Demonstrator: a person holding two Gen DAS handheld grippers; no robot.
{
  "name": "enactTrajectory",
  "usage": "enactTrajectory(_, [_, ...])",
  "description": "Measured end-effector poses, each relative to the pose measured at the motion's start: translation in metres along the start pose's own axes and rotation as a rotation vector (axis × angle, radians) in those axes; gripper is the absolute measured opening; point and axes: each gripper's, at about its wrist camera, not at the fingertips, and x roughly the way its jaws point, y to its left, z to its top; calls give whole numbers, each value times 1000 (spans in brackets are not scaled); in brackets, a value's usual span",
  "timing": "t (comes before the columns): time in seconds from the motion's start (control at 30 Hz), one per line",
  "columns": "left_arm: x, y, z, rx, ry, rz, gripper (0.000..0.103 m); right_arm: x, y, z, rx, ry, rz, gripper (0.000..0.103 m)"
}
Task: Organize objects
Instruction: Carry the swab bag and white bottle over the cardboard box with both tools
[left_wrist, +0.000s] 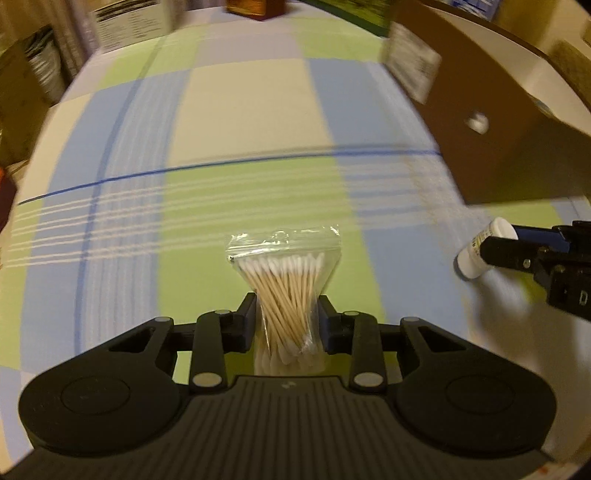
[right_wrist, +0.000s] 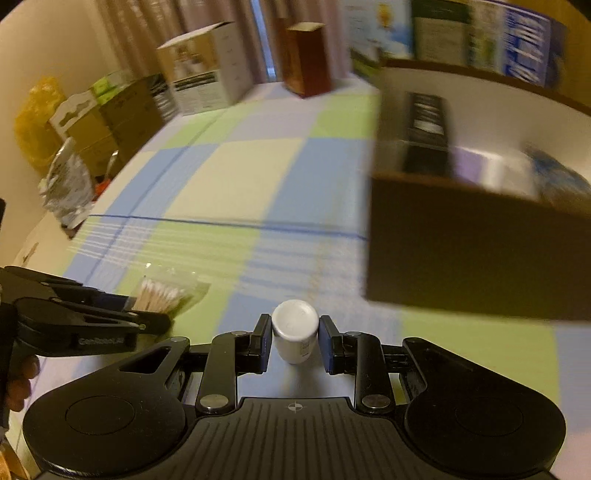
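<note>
left gripper pinches swab bag at its waist, bag upright over checked cloth. right gripper clamps white bottle, cap toward camera. brown box at 2 o'clock of bottle, near, open top. frames motion-blurred.

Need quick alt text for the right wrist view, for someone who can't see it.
The right gripper is shut on a small white bottle above a checked cloth. A brown box stands ahead to the right; the left gripper holds a cotton swab bag.
</note>
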Motion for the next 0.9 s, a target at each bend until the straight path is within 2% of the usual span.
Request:
enactTrajectory(0.23, [-3,-54,-10,153,2,-107,28,-42,-38,-35,77,-18,-110,24])
enactTrajectory(0.43, [-3,-102,-13,255,4,-177,29,-65,-53,-57,120,-44,-146,24])
enactTrajectory(0.5, [-3,-113,-13,276,3,-180,30,-68,-57,-61,126,-44,-145,24])
enactTrajectory(0.6, [-2,-119,-13,271,8,-169,38,-69,-61,-68,130,-42,-141,24])
enactTrajectory(0.7, [-1,-121,-12,260,16,-158,39,-70,-63,-71,129,-35,-129,24])
enactTrajectory(0.83, [-1,-125,-11,253,21,-137,38,-66,-64,-73,116,-24,-119,25])
enactTrajectory(0.9, [-2,-126,-11,251,19,-128,31,-65,-64,-73,110,-29,-122,25])
